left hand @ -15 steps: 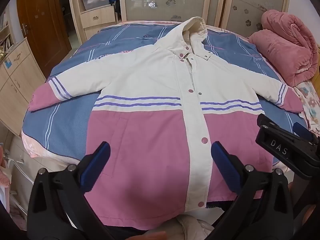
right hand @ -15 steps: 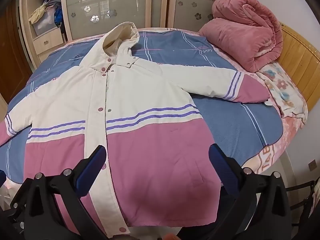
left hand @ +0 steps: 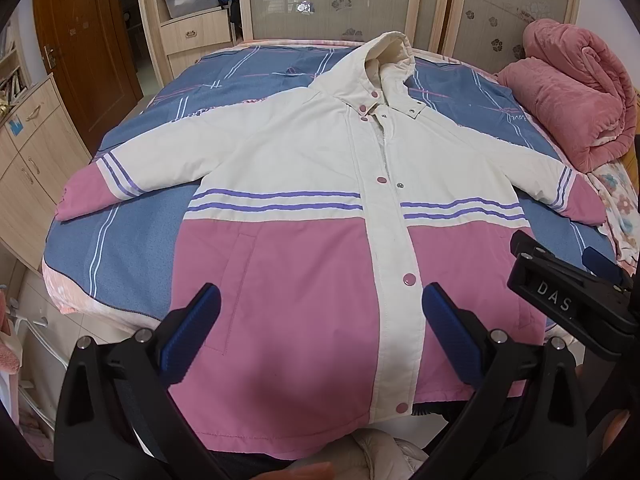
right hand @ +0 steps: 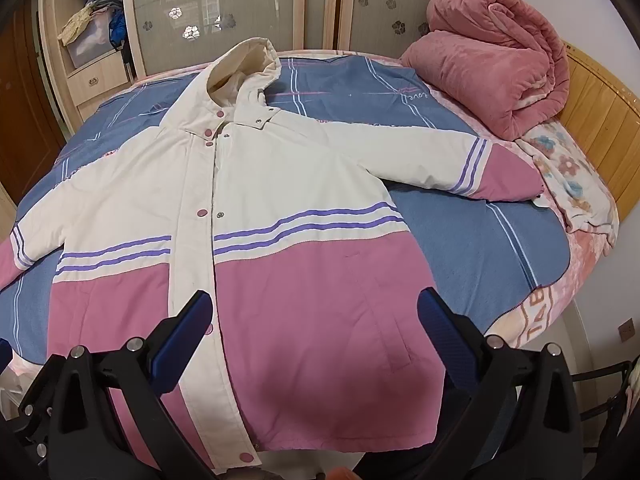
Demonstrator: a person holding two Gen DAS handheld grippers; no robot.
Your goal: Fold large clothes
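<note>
A: What is seen nearest the cameras?

B: The left gripper and the right gripper are both held with jaws spread as wide as they go, nothing gripped between them. Ribbed blue pads are carried on matte black plastic arms.

A: And the garment?

B: A padded hooded coat is laid flat, front up, on the bed. The hem is found at six o'clock under the grippers, the hood at twelve. A pink lower half, a cream upper half and thin purple stripes are shown; round pink snaps are set along the cream placket. The sleeves are spread toward nine and three o'clock.

A: Farther off?

B: A blue striped bedspread is seen under the coat, and a plush pink quilt, rolled thick, at two o'clock. Pale wood wardrobe doors with frosted flower panels are seen at twelve.

A: What is changed from half a second ago?

B: Nothing noticeable; the coat and both sets of jaws are placed as before.
</note>
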